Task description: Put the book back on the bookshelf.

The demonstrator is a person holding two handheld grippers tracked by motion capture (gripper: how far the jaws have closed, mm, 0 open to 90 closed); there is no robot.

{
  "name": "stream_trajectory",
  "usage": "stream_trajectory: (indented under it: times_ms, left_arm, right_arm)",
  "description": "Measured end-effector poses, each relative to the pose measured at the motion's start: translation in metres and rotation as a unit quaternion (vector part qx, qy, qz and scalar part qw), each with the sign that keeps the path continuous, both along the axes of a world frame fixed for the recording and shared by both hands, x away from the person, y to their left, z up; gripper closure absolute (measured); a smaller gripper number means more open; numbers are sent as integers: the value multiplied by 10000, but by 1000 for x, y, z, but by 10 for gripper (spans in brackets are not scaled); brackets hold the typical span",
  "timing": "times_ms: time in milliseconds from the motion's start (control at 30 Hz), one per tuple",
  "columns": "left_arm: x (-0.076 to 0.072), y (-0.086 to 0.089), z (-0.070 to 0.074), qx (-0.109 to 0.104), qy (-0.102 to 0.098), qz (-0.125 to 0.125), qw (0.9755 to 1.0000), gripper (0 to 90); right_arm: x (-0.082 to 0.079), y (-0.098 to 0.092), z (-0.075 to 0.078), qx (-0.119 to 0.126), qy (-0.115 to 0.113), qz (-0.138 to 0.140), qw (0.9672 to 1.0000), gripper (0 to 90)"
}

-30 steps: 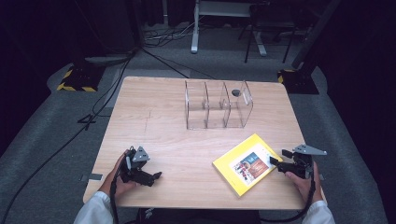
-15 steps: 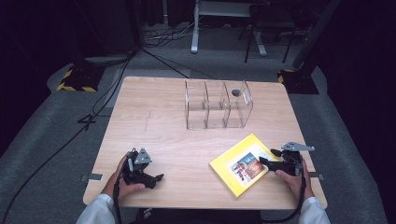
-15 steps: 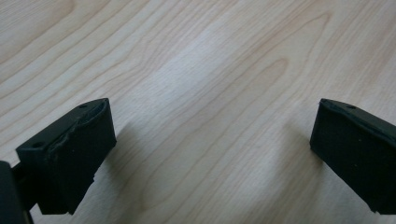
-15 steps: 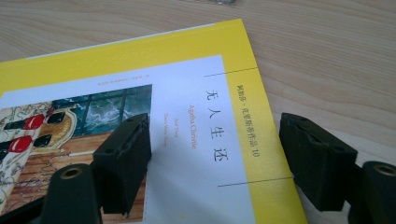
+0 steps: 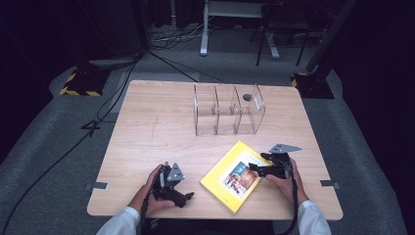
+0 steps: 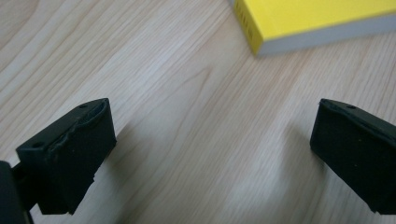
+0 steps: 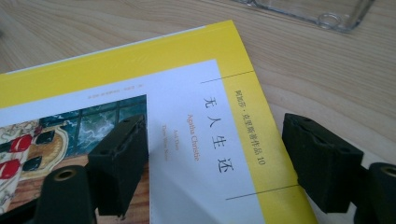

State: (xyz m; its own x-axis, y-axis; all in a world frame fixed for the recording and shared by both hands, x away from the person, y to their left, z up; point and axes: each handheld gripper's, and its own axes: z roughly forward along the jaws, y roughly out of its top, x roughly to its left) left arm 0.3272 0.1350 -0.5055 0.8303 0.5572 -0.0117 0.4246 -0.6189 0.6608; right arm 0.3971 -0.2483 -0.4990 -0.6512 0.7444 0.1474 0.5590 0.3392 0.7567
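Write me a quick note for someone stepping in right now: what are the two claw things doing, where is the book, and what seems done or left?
Left gripper: open, holding nothing, low over bare wood beside the book's near corner.
Right gripper: open, jaws have just been opening; one jaw over the cover, the other past the book's edge, not gripping.
Yellow paperback: flat on the wooden table, near edge, cover up.
Clear acrylic organizer: upright farther back, compartments look unfilled.
Done: book not lifted yet.
Left: probably grasp the book and stand it in a compartment.
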Motion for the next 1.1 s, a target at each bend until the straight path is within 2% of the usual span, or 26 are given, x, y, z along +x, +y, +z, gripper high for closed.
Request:
stream_trajectory:
  times_ms: [67, 167, 267, 333, 400, 533, 700, 800, 900, 1033, 1100]
  left_arm:
    - [1, -4, 0, 14, 1, -101, 9999, 6]
    - [1, -5, 0, 3, 6, -143, 9999, 7]
    - [1, -5, 0, 3, 10, -146, 9999, 7]
    - [1, -5, 0, -5, 10, -149, 9999, 7]
    - [1, -6, 0, -8, 15, -163, 9999, 7]
    - [3, -7, 0, -21, 3, -224, 9997, 6]
    - [4, -10, 0, -22, 2, -343, 9994, 6]
    - [4, -12, -1, -56, -3, -407, 9992, 7]
    - [4, -14, 0, -39, 26, -437, 9990, 6]
    - [6, -21, 0, -46, 29, -560, 9984, 6]
    - [8, -27, 0, -39, 20, -637, 9980, 6]
  right_arm:
    - [0, 6, 3, -159, -73, -28, 9998, 240]
    - [-11, 1, 11, -457, -357, -22, 9983, 270]
    - [-28, -19, 20, -384, -429, -148, 9982, 311]
    - [-31, -23, 20, -415, -435, -167, 9981, 313]
    - [-38, -30, 19, -668, -409, -148, 9968, 316]
    - [-47, -32, 14, -937, -356, -20, 9950, 332]
    - [-48, -21, 9, -1126, -199, 223, 9932, 368]
    - [-49, -19, 12, -1176, -125, 300, 9925, 440]
    - [-49, -18, 13, -1445, 11, 327, 9890, 465]
    - [-49, -16, 14, -1429, 80, 432, 9888, 468]
    - [-46, -12, 14, -1452, 84, 459, 9883, 434]
